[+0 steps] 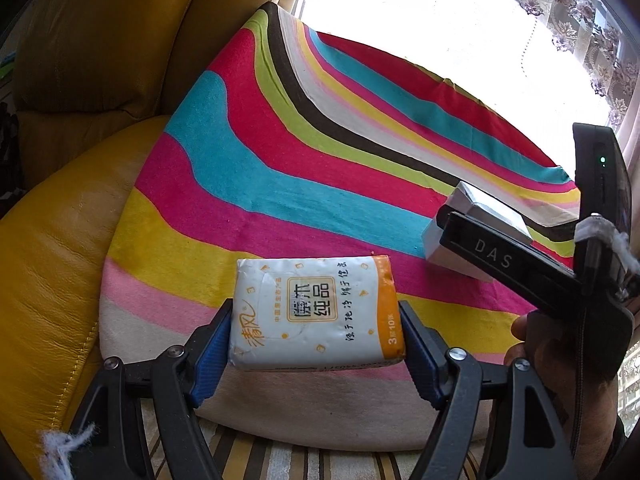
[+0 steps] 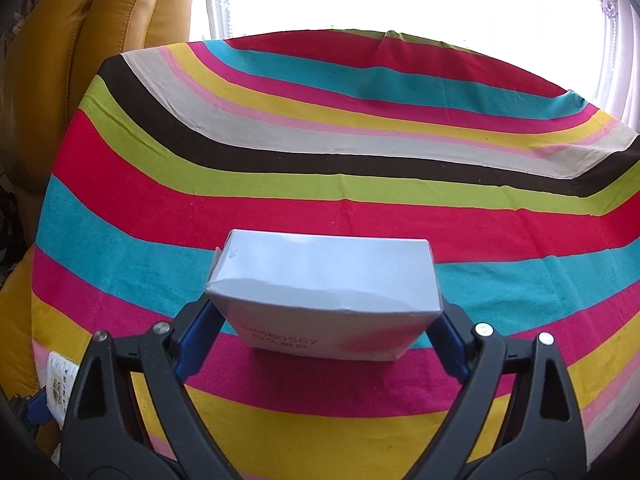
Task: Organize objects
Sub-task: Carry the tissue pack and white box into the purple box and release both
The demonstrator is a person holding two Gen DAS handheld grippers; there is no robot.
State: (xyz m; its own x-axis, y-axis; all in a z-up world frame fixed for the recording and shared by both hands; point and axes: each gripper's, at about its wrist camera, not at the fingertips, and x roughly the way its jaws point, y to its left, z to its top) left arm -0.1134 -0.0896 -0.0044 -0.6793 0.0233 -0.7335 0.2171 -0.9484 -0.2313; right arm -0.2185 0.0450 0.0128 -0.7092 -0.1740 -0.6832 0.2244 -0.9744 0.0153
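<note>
A white and orange tissue pack [image 1: 316, 312] lies on the striped cloth [image 1: 304, 168], near its front edge. My left gripper [image 1: 316, 322] is shut on it, with a blue pad pressed against each short side. A plain white box [image 2: 324, 272] rests on the cloth's magenta stripe. My right gripper [image 2: 325, 314] is shut on it, its pads meeting the box's two upper side edges. In the left wrist view the white box [image 1: 444, 252] sits to the right of the pack, under the right gripper [image 1: 460, 232]. A corner of the tissue pack [image 2: 60, 384] shows at the right wrist view's lower left.
The striped cloth [image 2: 320, 184] covers a raised flat surface. A yellow leather sofa [image 1: 100, 60] stands to its left and wraps around the front. A bright window with lace curtains [image 1: 580, 32] is behind. A hand [image 1: 560, 356] holds the right gripper's handle.
</note>
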